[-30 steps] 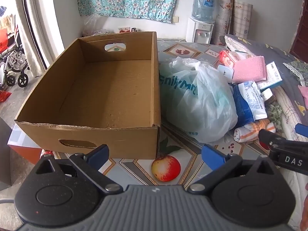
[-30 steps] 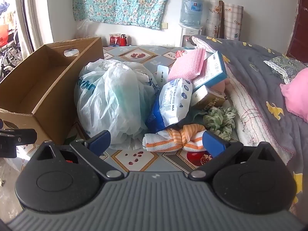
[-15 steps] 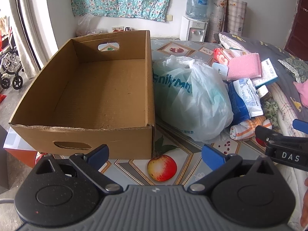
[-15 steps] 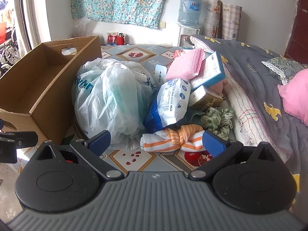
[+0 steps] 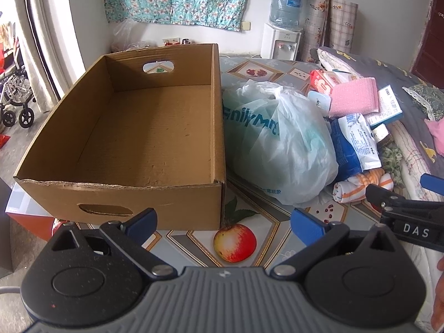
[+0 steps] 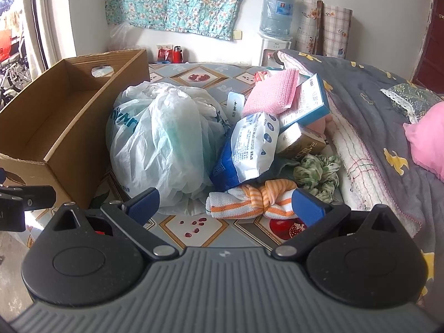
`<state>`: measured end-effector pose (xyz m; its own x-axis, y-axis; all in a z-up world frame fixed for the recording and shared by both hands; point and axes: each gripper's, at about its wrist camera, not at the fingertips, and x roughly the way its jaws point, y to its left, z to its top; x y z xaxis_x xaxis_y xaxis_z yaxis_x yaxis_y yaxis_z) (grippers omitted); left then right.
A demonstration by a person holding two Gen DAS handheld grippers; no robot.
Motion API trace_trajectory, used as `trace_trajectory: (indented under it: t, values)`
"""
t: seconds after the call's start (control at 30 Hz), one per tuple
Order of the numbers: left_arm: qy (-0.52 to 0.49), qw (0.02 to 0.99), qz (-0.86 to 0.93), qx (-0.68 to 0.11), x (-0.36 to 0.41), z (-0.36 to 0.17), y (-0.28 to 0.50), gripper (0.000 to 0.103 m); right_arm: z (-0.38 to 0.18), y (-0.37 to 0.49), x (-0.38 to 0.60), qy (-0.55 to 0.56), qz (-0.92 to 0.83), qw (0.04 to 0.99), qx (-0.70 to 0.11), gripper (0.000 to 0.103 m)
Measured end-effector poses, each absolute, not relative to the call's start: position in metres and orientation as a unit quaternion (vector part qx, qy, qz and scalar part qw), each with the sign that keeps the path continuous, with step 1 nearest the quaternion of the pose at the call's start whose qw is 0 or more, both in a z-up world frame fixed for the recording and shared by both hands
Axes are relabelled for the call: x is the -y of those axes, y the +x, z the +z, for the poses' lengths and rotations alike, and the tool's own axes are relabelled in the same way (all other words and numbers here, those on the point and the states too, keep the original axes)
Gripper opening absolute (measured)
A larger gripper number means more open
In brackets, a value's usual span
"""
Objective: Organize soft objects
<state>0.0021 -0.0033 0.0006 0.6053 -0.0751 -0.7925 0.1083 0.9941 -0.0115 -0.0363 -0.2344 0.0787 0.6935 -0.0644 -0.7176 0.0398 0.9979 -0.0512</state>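
Observation:
An empty cardboard box (image 5: 144, 127) (image 6: 41, 127) stands on the left of a patterned mat. Beside it bulges a stuffed white plastic bag (image 5: 274, 141) (image 6: 163, 144). Right of the bag lie a knotted orange-striped white towel (image 6: 249, 199) (image 5: 358, 186), a blue-white soft pack (image 6: 249, 147), a pink cloth (image 6: 272, 91) (image 5: 352, 97) and a green floral scrunchie (image 6: 316, 172). My left gripper (image 5: 223, 222) is open and empty, near the box's front corner. My right gripper (image 6: 224, 205) is open just in front of the towel, which lies between the fingertips' line of sight, untouched.
Boxes of goods (image 6: 305, 102) (image 6: 299, 141) lean in the pile. A grey quilt (image 6: 374, 97) and a pink pillow (image 6: 427, 138) rise on the right. A water dispenser (image 5: 283, 27) stands at the back wall. A wheelchair (image 5: 14, 94) is far left on the floor.
Both views have shifted slightly closer and lower toward the pile and the box. Nothing was grasped or moved; both grippers stay open.

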Motion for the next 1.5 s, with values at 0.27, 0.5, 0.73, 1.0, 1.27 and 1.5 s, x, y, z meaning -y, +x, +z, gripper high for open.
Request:
trace_trajectory:
  t: [0.27, 0.5, 0.73, 1.0, 1.27, 1.5]
  values:
    - [0.019, 0.896, -0.052, -0.441, 0.0030, 0.0005, 0.0022, 0.103, 0.0779, -0.0356, 0.2345, -0.014, -0.027, 0.920, -0.391, 0.102]
    - [0.020, 0.896, -0.052, -0.441, 0.0030, 0.0003, 0.0021, 0.103, 0.0770, -0.0348, 0.2348, -0.014, -0.027, 0.920, -0.391, 0.102]
    - [0.020, 0.896, -0.050, -0.440, 0.0022, 0.0002, 0.0034, 0.103, 0.0764, -0.0342, 0.2350, -0.013, -0.027, 0.920, -0.391, 0.102]
    - [0.019, 0.896, -0.050, -0.441, 0.0023, 0.0007, 0.0036, 0.103, 0.0765, -0.0342, 0.2352, -0.013, -0.027, 0.920, -0.391, 0.102]
    - [0.020, 0.895, -0.048, -0.442, 0.0033, 0.0003, 0.0042, 0.103, 0.0741, -0.0307, 0.2363, -0.012, -0.024, 0.919, -0.394, 0.102]
    - [0.021, 0.895, -0.048, -0.443, 0.0028, -0.0007, 0.0049, 0.103, 0.0735, -0.0307, 0.2361, -0.012, -0.024, 0.918, -0.395, 0.102]
